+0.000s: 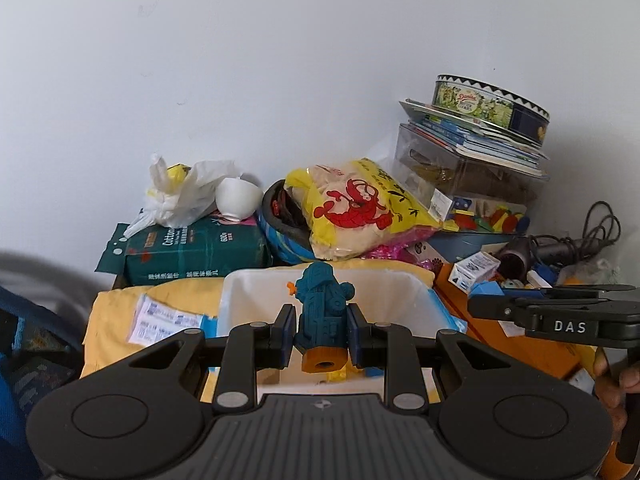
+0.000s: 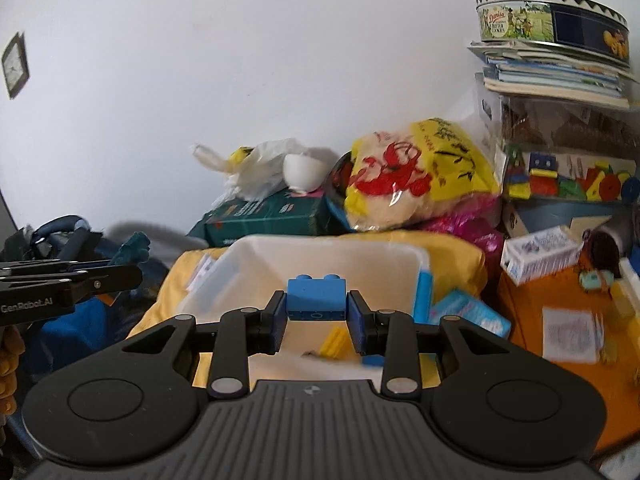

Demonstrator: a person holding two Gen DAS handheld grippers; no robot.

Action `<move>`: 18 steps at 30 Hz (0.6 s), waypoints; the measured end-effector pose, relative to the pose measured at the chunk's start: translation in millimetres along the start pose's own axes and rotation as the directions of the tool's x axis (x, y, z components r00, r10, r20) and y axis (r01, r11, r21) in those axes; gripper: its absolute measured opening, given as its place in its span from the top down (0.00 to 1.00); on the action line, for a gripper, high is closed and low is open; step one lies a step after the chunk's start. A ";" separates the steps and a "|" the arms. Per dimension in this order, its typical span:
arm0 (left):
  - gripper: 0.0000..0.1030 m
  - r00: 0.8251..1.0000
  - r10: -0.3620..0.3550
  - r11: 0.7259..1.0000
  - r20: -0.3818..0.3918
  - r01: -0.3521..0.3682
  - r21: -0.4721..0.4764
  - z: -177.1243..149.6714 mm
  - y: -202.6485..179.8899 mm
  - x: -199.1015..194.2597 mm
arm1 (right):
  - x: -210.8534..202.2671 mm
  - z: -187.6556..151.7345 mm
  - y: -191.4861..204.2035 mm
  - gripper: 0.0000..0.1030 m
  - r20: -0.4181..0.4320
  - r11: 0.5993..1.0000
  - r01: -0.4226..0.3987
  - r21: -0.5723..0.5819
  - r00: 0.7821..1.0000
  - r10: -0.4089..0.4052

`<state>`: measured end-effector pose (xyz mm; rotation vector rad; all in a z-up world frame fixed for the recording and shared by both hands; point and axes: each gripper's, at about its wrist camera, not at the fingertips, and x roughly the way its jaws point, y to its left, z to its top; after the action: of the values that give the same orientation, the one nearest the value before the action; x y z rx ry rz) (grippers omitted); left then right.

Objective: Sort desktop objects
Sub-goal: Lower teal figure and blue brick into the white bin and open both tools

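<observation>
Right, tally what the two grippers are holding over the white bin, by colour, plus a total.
Teal: 1, the teal plastic toy figure with an orange base, in the left gripper.
Blue: 1, the blue plastic building brick, in the right gripper.
Total: 2, both above the white plastic bin.

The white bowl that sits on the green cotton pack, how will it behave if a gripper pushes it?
The white bowl stands tilted on a narrow foot, so it would probably tip or roll. It looks like ceramic, so likely fragile. The green cotton pack under it seems soft, so the footing is probably unsteady.
</observation>
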<state>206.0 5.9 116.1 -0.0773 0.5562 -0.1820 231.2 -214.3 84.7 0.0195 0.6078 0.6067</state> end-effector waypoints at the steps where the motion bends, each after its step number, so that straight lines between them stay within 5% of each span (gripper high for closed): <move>1: 0.71 1.000 -0.002 1.000 -0.009 0.002 -0.003 3.0 -0.6 5.7 | 4.3 4.1 -2.4 0.66 -0.006 1.000 0.007 -0.001 1.000 -0.007; 13: 0.71 0.995 0.014 1.000 -0.094 -0.012 0.023 19.7 -1.2 51.5 | 51.6 23.2 -17.6 0.66 -0.118 0.997 0.049 -0.056 0.991 -0.056; 15: 0.59 0.994 0.043 0.999 -0.104 -0.040 0.028 22.7 -0.9 59.3 | 61.0 24.4 -18.6 0.65 -0.136 0.996 0.059 -0.062 0.988 -0.067; 16: 0.45 0.993 0.058 0.998 -0.107 -0.056 0.029 23.2 0.0 62.2 | 65.1 25.7 -18.8 0.63 -0.140 0.996 0.065 -0.060 0.987 -0.073; 18: 0.41 0.990 0.096 0.995 -0.099 -0.093 0.040 22.8 2.5 65.3 | 71.2 28.5 -19.8 0.46 -0.138 0.996 0.074 -0.053 0.987 -0.081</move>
<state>272.9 -3.7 101.3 -0.0076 0.6554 -0.1035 303.6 -187.7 66.7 -0.0923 0.7266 0.5498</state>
